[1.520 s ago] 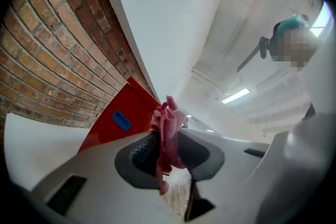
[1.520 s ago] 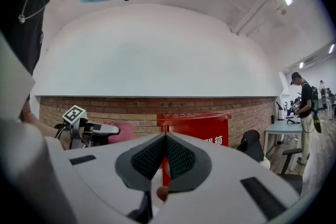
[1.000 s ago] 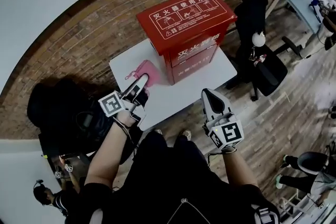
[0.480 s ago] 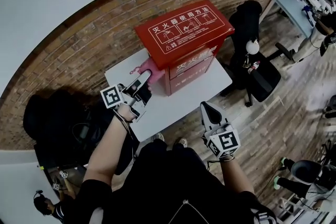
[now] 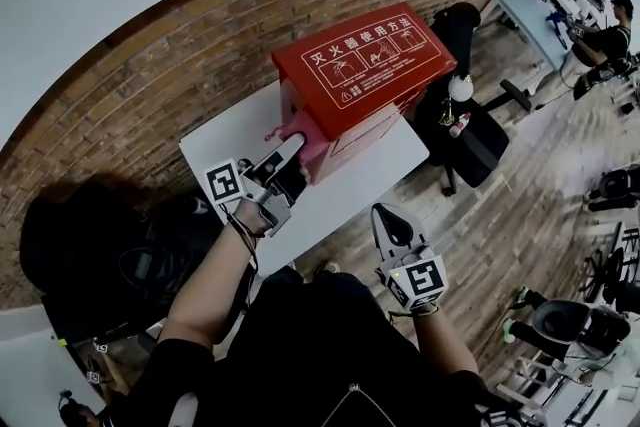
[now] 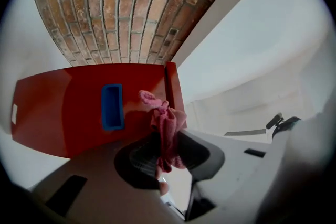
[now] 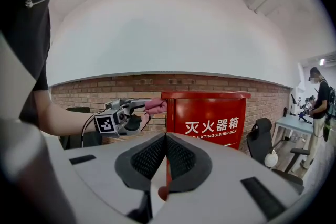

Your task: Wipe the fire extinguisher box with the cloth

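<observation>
Clearly the left gripper (image 5: 288, 151) is clamped on the pink cloth (image 6: 167, 128), a bunched wad standing out past its jaws. The cloth meets the side wall of the red fire extinguisher box (image 5: 365, 55) near its upper front corner, at about 3 o'clock from the blue recessed handle (image 6: 111, 106). The box stands on the white table (image 5: 350, 180). The right gripper (image 7: 165, 140), at 5 o'clock from the left in the head view, has its jaws pressed together on nothing. Soft and limp, the cloth will likely fold under pressure, so a grip low on the bunch suits. The box looks stiff and smooth.
</observation>
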`<control>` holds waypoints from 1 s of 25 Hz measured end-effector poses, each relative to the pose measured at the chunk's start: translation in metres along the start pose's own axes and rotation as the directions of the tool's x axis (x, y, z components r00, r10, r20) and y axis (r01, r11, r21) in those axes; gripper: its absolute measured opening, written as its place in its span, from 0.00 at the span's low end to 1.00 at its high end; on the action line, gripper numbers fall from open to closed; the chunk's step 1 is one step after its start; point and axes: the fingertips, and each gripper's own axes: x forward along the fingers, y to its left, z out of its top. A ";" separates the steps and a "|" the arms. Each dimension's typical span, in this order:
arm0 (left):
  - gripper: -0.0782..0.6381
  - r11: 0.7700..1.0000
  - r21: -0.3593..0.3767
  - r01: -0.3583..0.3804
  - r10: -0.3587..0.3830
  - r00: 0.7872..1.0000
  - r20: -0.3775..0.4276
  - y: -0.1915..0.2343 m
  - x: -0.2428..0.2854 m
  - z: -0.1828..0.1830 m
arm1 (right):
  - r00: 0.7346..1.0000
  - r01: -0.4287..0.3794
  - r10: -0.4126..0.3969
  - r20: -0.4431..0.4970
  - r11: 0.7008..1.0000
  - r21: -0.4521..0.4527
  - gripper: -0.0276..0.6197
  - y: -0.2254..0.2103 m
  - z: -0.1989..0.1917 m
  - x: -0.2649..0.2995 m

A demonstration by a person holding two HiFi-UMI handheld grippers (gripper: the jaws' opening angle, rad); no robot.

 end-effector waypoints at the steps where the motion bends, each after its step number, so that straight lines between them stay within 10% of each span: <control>1: 0.27 1.000 0.004 0.002 -0.002 1.000 0.002 0.001 0.000 0.001 | 1.000 0.009 -0.009 -0.005 1.000 0.001 0.07 0.004 -0.001 0.003; 25: 0.27 0.994 0.081 -0.071 0.072 0.997 -0.006 0.046 -0.019 -0.003 | 0.995 0.097 -0.098 -0.017 0.995 -0.028 0.07 0.034 0.007 0.030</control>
